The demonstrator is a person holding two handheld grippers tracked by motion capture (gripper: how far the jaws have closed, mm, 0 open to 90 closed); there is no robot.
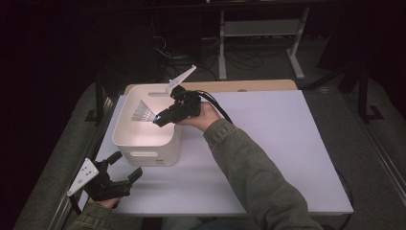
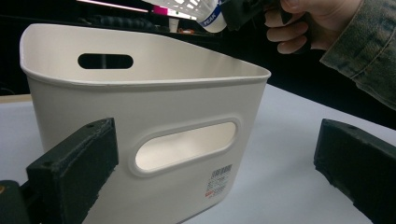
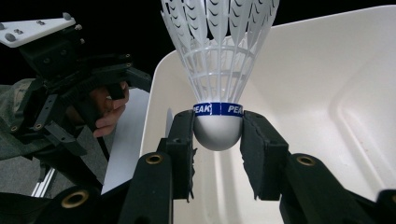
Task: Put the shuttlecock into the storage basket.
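Observation:
A white shuttlecock with a blue band marked PEAK is clamped by its rounded cork in my right gripper, feathers pointing away. In the high view that right gripper hangs over the inside of the white plastic bin, with the shuttlecock fanned out above the bin's floor. My left gripper stands open near the table's front left, just in front of the bin's near wall. In the left gripper view the bin with its handle slot stands between the wide jaws, and the shuttlecock shows at the top.
The bin stands at the left of a pale table. A wooden board lies along the table's far edge. A white metal stand and cables are on the dark floor behind. A green-sleeved forearm crosses the table's middle.

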